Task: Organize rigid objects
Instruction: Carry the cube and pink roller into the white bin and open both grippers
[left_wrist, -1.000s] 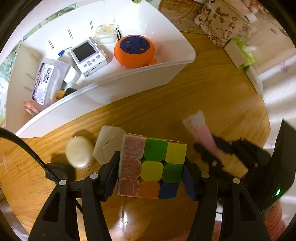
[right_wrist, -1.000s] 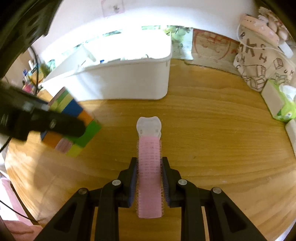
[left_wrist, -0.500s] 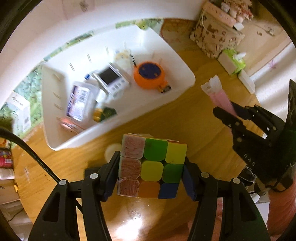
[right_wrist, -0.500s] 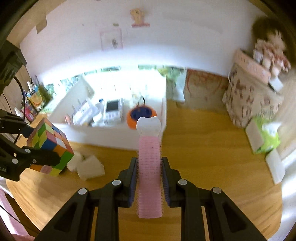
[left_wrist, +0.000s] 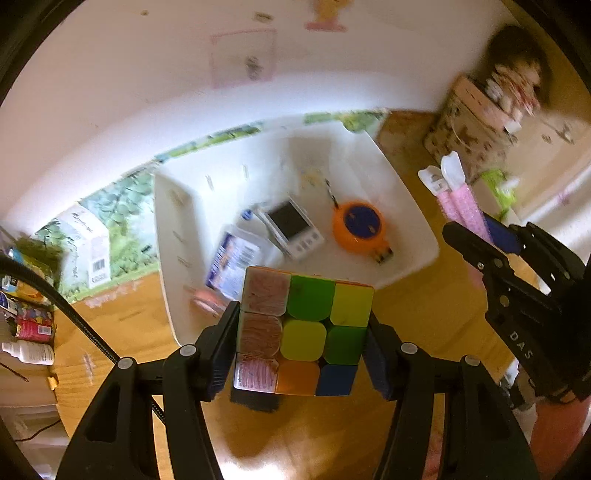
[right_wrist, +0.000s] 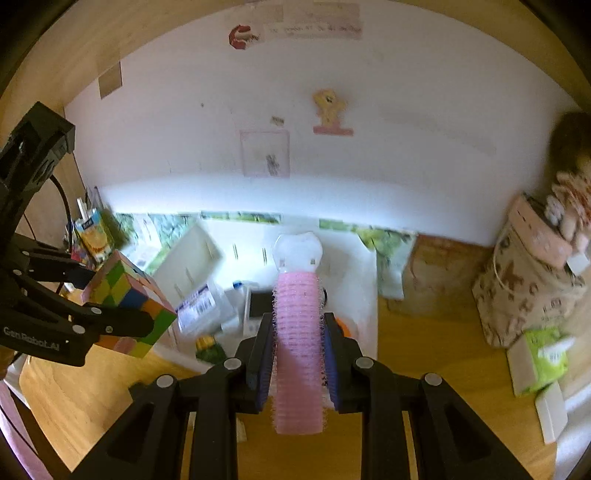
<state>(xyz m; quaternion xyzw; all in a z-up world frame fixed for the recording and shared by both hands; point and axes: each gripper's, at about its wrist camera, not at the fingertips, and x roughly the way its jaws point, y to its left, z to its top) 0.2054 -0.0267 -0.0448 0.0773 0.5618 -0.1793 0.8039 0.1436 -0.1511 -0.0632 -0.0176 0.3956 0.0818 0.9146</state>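
The puzzle cube (left_wrist: 303, 332) hung above the near edge of the white bin (left_wrist: 413, 218), pinched between the left tongs (left_wrist: 301, 341) by its two side faces. To its right the pink hair roller (right_wrist: 298, 343), white cap forward, was clamped lengthwise in the right tongs (right_wrist: 298, 363), also raised over the bin. Inside the bin lay an orange round gadget (left_wrist: 359, 225), a small white screen device (left_wrist: 291, 227) and a labelled packet (left_wrist: 232, 260). The step in hand looked like the carry-over to the bin. Next, each load likely needed lowering into a bare patch of bin floor before release, clear of the other arm.
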